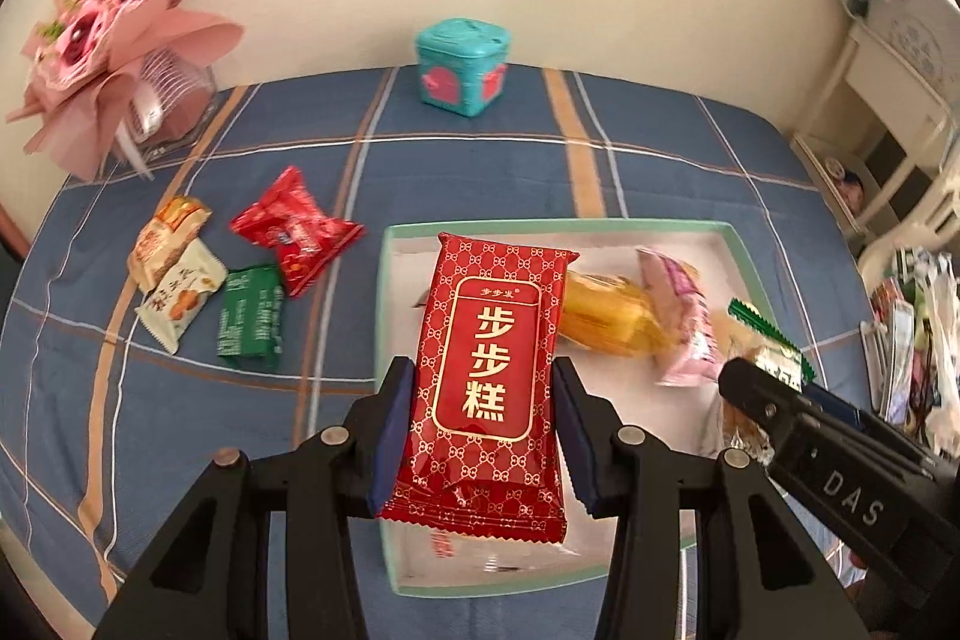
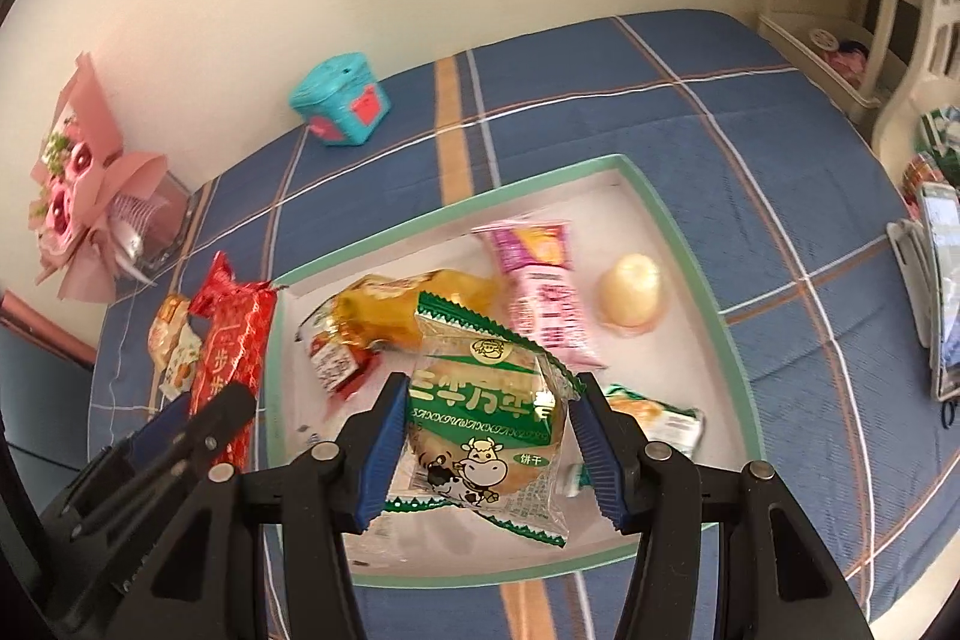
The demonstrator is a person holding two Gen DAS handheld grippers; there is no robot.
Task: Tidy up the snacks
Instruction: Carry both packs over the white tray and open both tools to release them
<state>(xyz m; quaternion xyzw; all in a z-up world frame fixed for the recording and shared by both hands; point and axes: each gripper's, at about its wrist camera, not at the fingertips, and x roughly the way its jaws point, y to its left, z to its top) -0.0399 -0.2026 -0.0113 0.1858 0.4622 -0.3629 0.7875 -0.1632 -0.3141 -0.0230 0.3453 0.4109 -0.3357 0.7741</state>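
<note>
- Four loose snacks lie on the blue plaid cloth at far left, well clear of the tray: an orange-and-cream packet, a white packet with orange fruit art, a dark green packet and a crinkly red packet. Print on all four is too small to read.
- Behind them, a pink paper bouquet leans by the wall, and a teal box with pink patches sits further along.
- The left gripper has its blue pads clamped on both sides of a red cake pack, gold bow pattern, big label 步步糕. It's held over the left end of the mint-rimmed tray.
- Already in the tray: a yellow wrapped pastry, a pink packet, a pale round jelly cup and a small green-and-white packet.
- The right gripper is squeezing a green-and-clear biscuit pack with a cartoon cow and 饼干 in a little oval; the bigger lettering is blurry. It hangs over the tray's near half.
- The right gripper's body reads "DAS" in the left wrist view.
</note>
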